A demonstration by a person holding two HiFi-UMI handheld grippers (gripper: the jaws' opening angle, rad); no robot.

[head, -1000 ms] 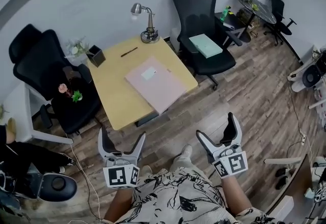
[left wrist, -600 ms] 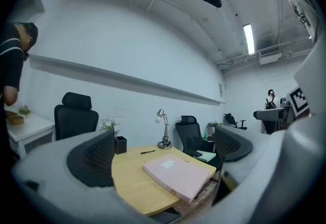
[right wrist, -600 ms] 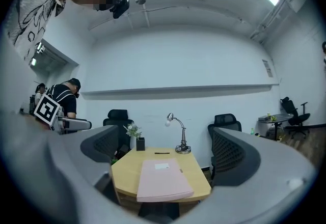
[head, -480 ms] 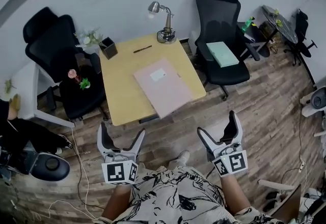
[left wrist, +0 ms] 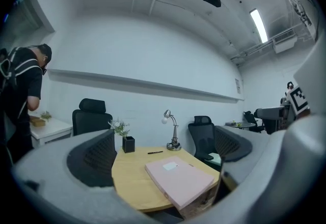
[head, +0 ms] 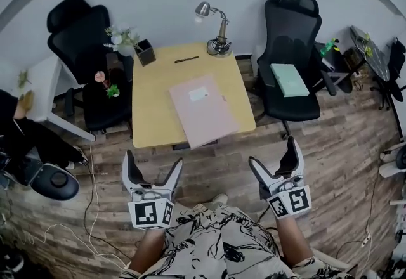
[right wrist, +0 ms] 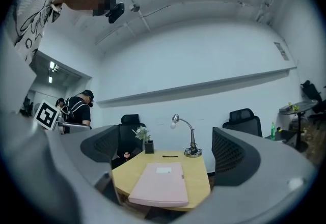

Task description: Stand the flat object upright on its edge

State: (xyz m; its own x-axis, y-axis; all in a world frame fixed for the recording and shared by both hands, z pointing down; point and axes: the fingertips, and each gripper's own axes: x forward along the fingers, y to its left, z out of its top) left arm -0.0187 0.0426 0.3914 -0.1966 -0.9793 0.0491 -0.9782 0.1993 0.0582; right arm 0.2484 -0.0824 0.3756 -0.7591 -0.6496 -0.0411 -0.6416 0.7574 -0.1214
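Note:
A flat pink folder with a white label lies on the wooden table, its near end jutting past the table's front edge; it also lies flat in the left gripper view and the right gripper view. My left gripper and right gripper are both open and empty, held over the floor well short of the table.
A desk lamp, a pen and a black pot with flowers stand at the table's far edge. Black office chairs flank it: one on the left, one on the right with a green book. A person stands left.
The head view has swung so the table and chairs sit further right and more centred. Both grippers stay open at about the same place near my body.

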